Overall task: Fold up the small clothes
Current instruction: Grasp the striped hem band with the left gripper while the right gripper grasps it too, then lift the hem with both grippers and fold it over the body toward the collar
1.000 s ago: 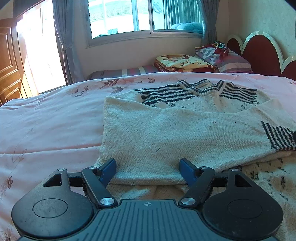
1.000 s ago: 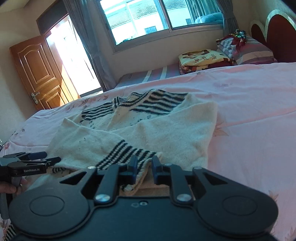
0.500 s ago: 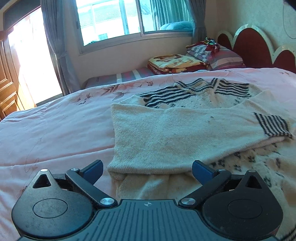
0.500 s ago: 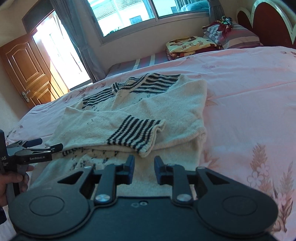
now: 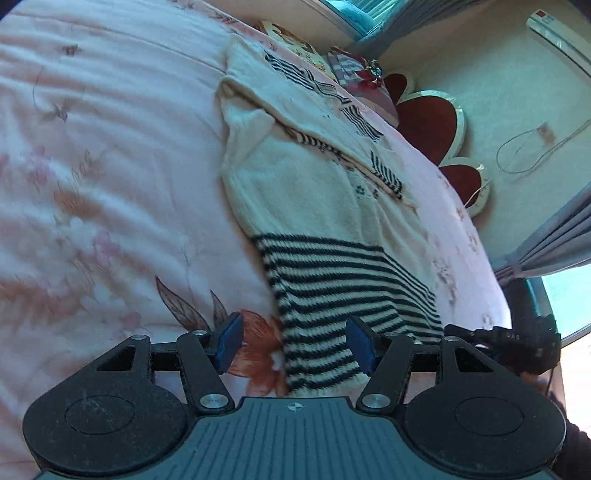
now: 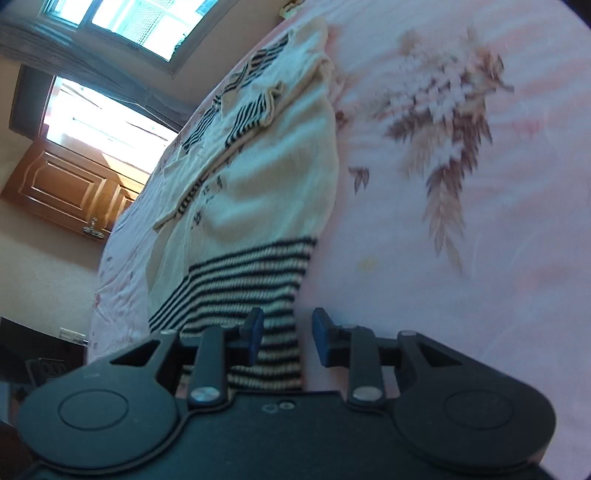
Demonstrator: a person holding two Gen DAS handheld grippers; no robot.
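Observation:
A cream knitted sweater with black stripes lies flat on the bed, both sleeves folded across its body. Its striped hem is the end nearest to me. My left gripper sits at one corner of the hem. Its jaws are closing, with the striped edge between them, and the blue pads stand clear of the knit. My right gripper is at the other corner. Its jaws are opening, the hem's edge lies between them, and they do not press on it. In the left wrist view the right gripper shows beside the hem.
A pink floral quilt covers the bed on both sides of the sweater. A red scalloped headboard and stacked pillows are at the far end. A wooden door and a bright window lie beyond.
Both grippers have swung from the sweater's sides round to its striped hem, and both views have rolled. The left jaws are narrower than half a second ago and the right jaws slightly wider.

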